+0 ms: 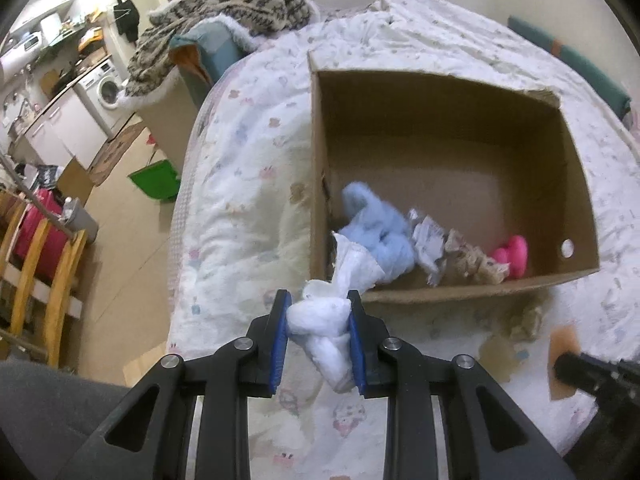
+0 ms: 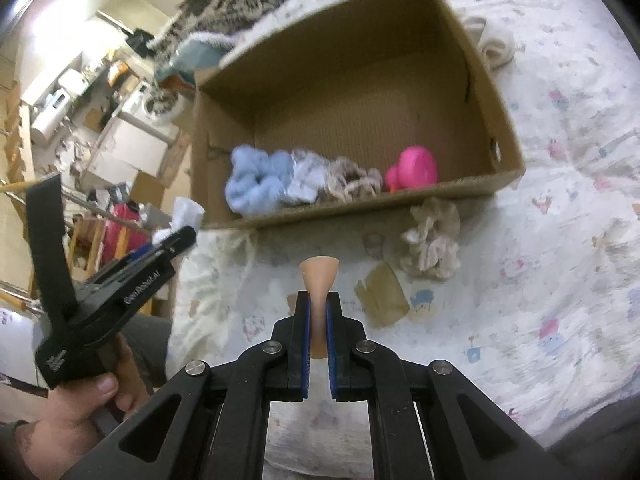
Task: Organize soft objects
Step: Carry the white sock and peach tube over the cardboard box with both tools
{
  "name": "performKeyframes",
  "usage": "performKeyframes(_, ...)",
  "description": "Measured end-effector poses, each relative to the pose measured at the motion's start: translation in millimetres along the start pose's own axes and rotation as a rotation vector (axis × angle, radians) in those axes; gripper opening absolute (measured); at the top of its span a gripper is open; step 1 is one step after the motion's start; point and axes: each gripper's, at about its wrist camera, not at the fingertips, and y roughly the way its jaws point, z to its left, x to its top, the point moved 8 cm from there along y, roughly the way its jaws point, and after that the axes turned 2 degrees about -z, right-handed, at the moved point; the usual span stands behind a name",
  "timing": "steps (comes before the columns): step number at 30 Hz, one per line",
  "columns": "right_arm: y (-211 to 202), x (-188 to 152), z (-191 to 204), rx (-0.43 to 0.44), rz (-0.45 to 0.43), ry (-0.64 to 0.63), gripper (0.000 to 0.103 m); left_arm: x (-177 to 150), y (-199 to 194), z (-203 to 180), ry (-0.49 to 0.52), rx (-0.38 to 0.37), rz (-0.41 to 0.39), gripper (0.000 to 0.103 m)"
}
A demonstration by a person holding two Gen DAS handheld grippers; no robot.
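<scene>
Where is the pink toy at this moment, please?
The pink toy lies inside the cardboard box on the bed, in its near right corner, just right of the beige scrunchie. Both wrist views show it.

Tan floor [image 1: 132,240], washing machine [image 1: 105,92]

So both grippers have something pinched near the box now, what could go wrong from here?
1. The white cloth in the left gripper trails over the box rim; its tail may snag or end up hanging outside.
2. The right gripper pinches only a thin beige piece, which could slip out.
3. The cream rag and the brown scrap on the bedcover could get missed.
</scene>
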Motion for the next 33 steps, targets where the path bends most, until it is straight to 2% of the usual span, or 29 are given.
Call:
performKeyframes(3,-12,13,1,0.050,-0.050,0.038,0.009,12,-3,1,0.006,-0.020,-0.031,0.024)
performKeyframes(10,-29,48,5,0.006,-0.157,0.002,0.009,39,-6,1,-0.005,-0.061,-0.068,0.024)
performKeyframes(17,-27,79,0,-0.047,-0.209,-0.031,0.009,62,-3,-15,0.116,-0.086,-0.125,0.024)
performKeyframes(21,-21,93,5,-0.065,-0.216,-0.077,0.009,71,4,-21,0.137,-0.096,-0.127,0.024)
performKeyframes(26,-7,119,1,-0.102,-0.239,-0.101,0.009,81,24,-28,0.114,-0.111,-0.103,0.024)
performKeyframes(30,6,125,-18,-0.094,-0.240,-0.021,0.009,76,46,-37,0.097,-0.139,-0.070,0.025)
performKeyframes(33,13,122,-32,-0.129,-0.222,-0.001,0.009,65,62,-44,0.126,-0.139,-0.047,0.025)
